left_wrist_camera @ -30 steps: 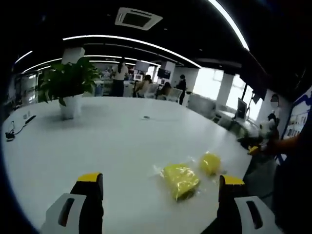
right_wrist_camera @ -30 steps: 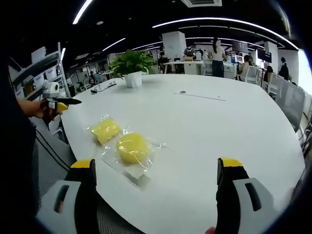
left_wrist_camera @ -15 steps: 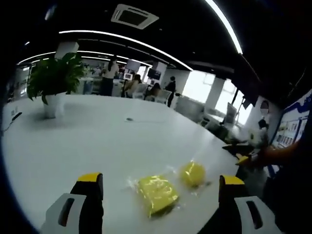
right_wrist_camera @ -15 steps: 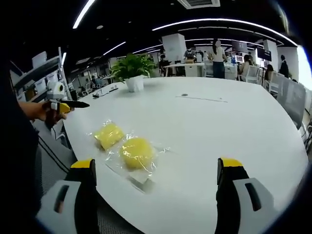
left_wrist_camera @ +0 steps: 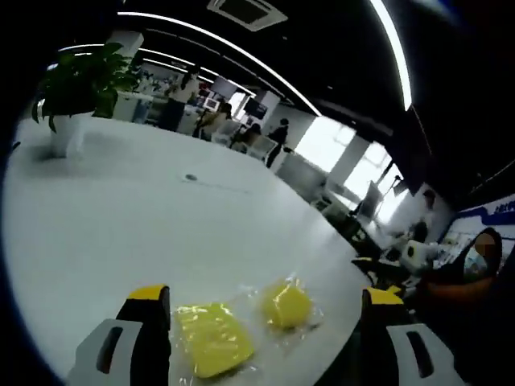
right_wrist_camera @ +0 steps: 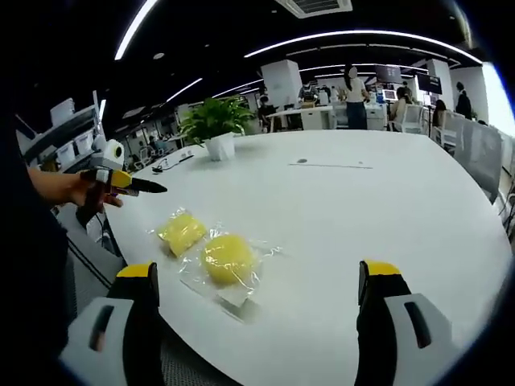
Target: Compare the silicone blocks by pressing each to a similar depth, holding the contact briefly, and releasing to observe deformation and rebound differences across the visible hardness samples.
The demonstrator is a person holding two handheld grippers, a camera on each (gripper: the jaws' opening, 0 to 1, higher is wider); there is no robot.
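Two yellow silicone blocks in clear plastic wrap lie near the edge of a white table [right_wrist_camera: 386, 217]. The square block [left_wrist_camera: 211, 351] [right_wrist_camera: 183, 232] lies beside the round block [left_wrist_camera: 286, 305] [right_wrist_camera: 226, 259]. My left gripper [left_wrist_camera: 266, 294] is open and hovers over the table, the square block low by its left jaw, the round one between the jaws. My right gripper [right_wrist_camera: 261, 273] is open, above the table's edge, with the round block ahead of its left jaw. In the right gripper view, a hand [right_wrist_camera: 60, 187] holds the left gripper [right_wrist_camera: 129, 182] left of the blocks.
A potted plant [right_wrist_camera: 213, 121] [left_wrist_camera: 76, 84] stands at the far side of the table, with a cable [right_wrist_camera: 173, 158] near it and a small dark item [right_wrist_camera: 302, 161] mid-table. People and desks fill the office behind. Shelving [right_wrist_camera: 68, 129] stands off the table's left.
The left gripper view has swung and dropped, so both blocks now sit lower and further left in it. In the right gripper view the left gripper has come closer to the blocks.
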